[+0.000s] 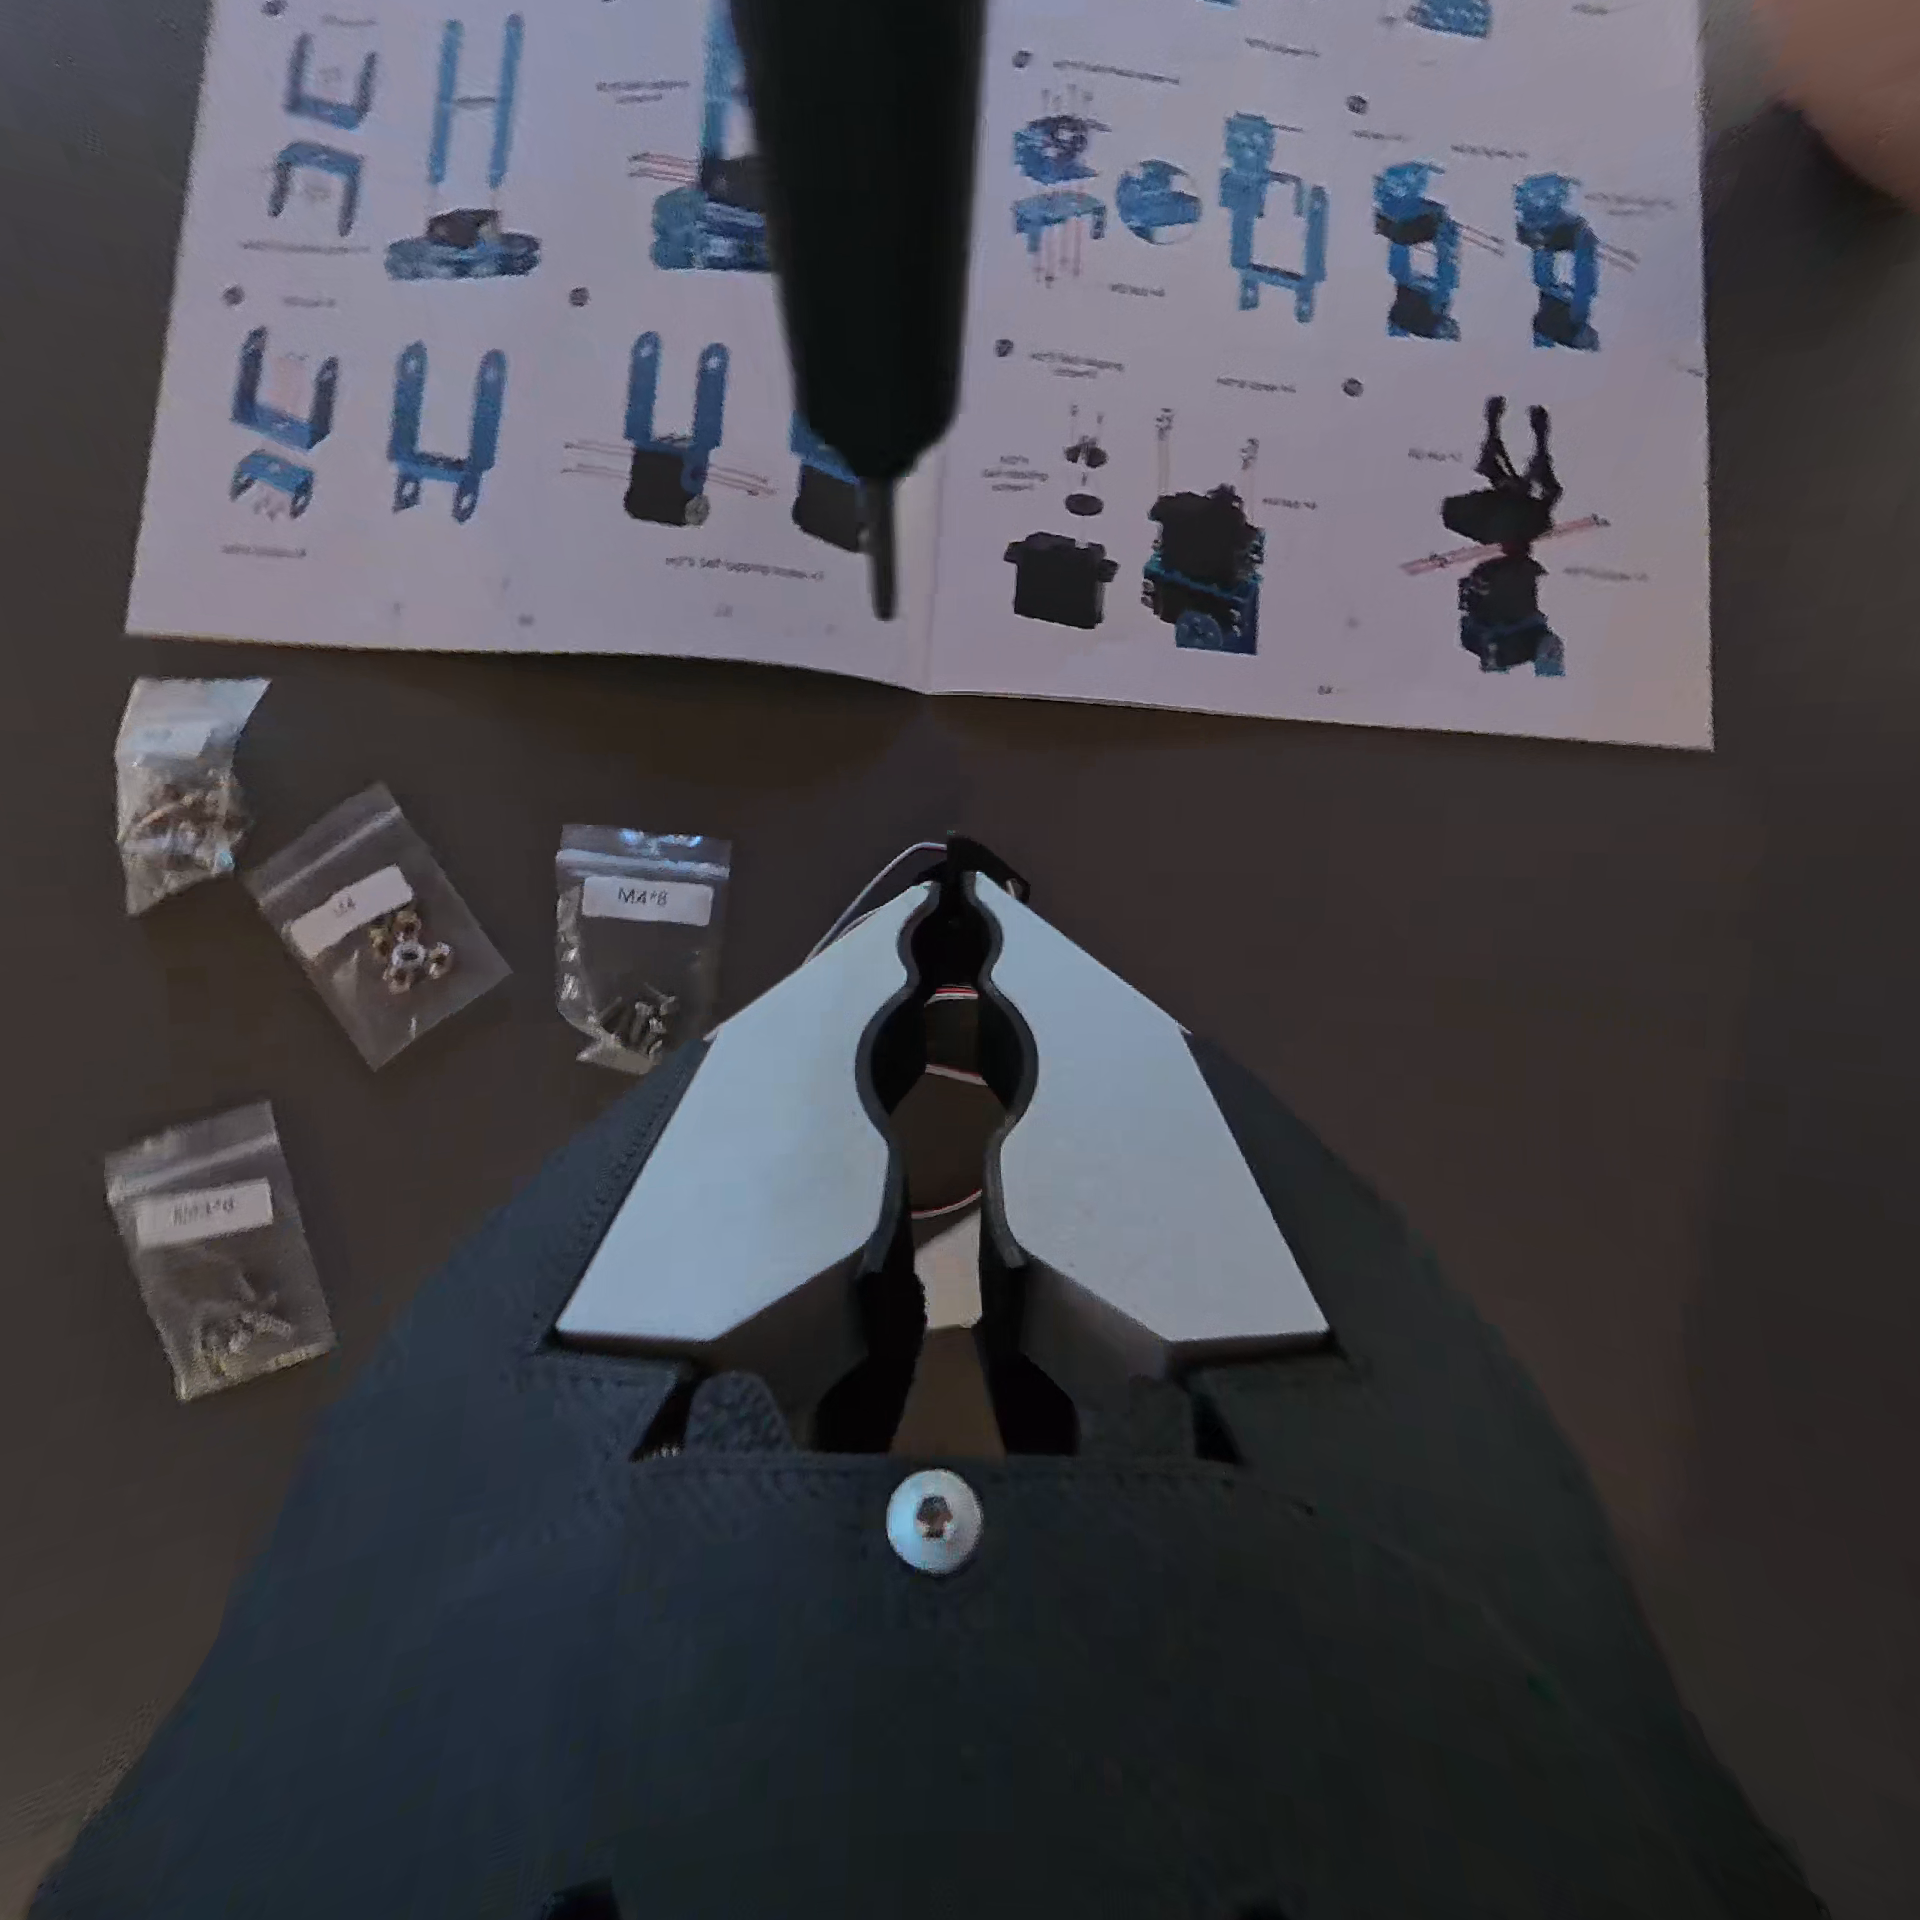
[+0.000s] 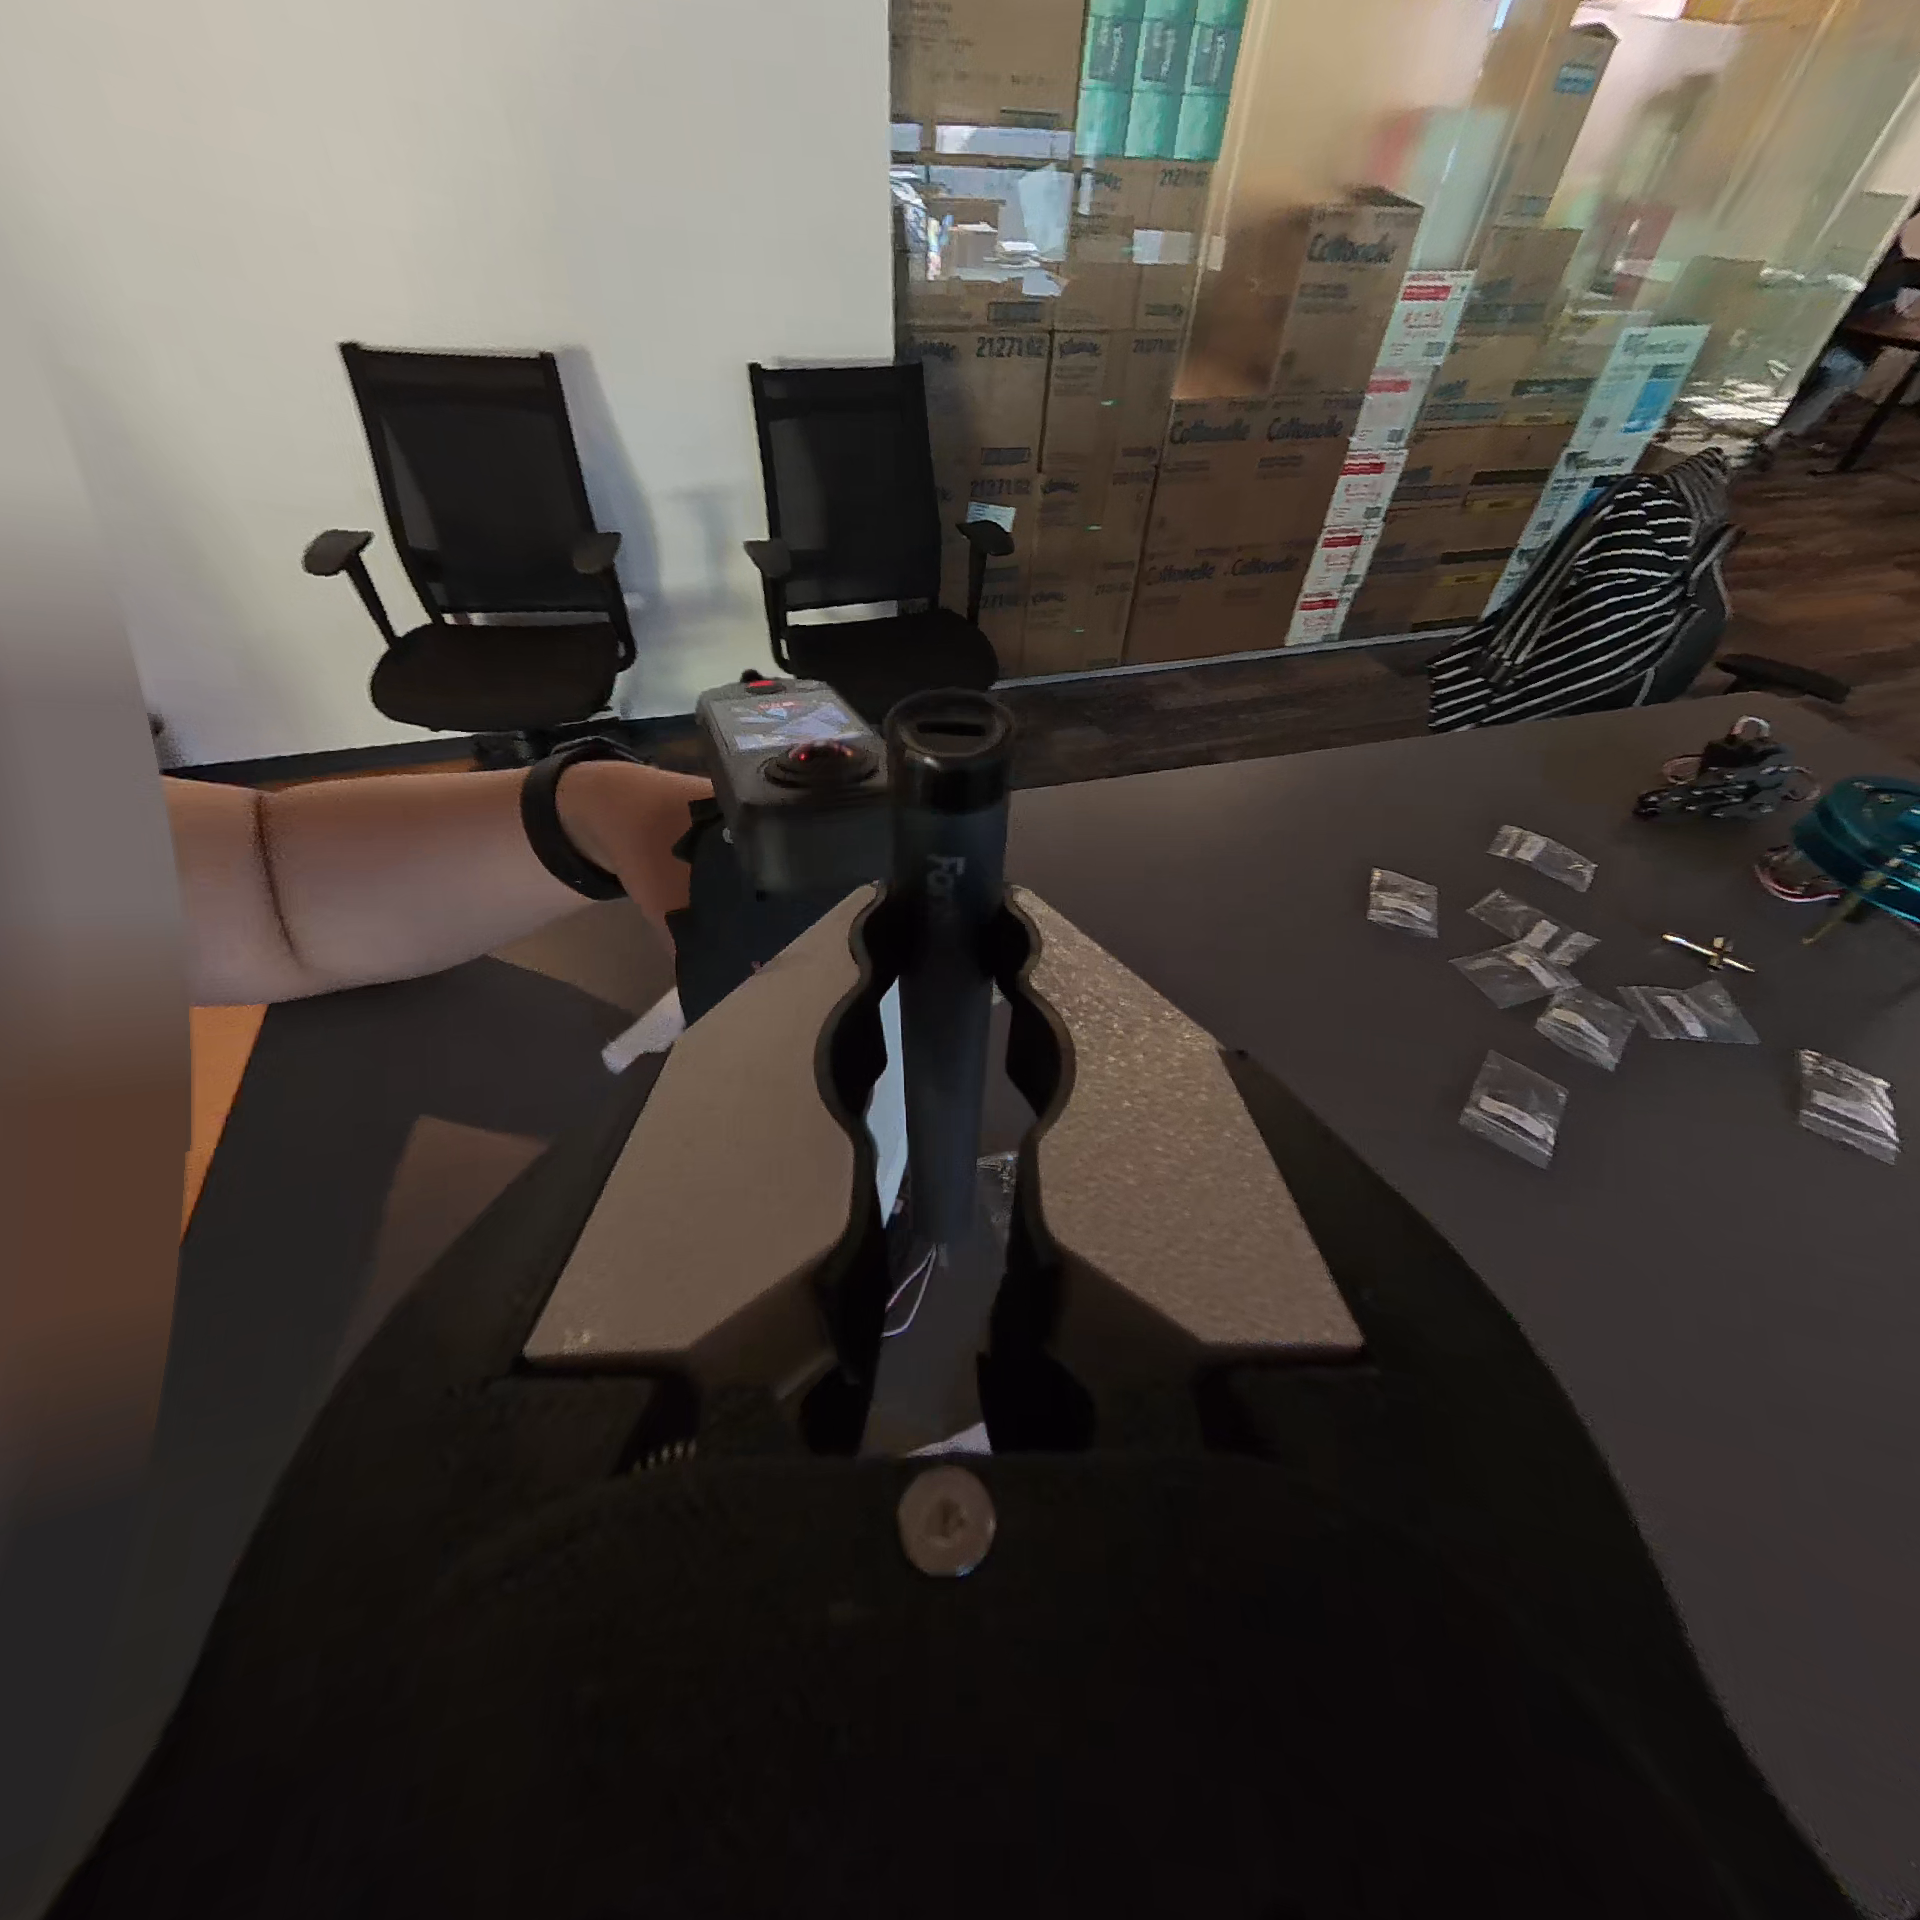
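Observation:
My left gripper (image 1: 956, 896) is shut on a small black part with white and red wires (image 1: 954, 860), held just above the dark table. A dark pen-shaped power screwdriver (image 1: 873, 208) comes down from the top of the left wrist view, its bit over the open instruction booklet (image 1: 1195, 436). My right gripper (image 2: 943, 914) is shut on that screwdriver (image 2: 940, 1039) and holds it upright. Beyond it, a person's hand with a black wristband (image 2: 571, 821) holds the other gripper, whose camera (image 2: 800, 800) faces me.
Several small clear bags of screws and nuts (image 1: 639, 940) lie left of my left gripper. In the right wrist view more bags (image 2: 1558, 997), a small cross wrench (image 2: 1709, 951), a black claw part (image 2: 1714, 790) and a blue round base (image 2: 1870, 842) lie on the table (image 2: 1351, 831). Two office chairs (image 2: 488, 540) stand behind. Across from one pair of fingers to the other is roughly 20 cm.

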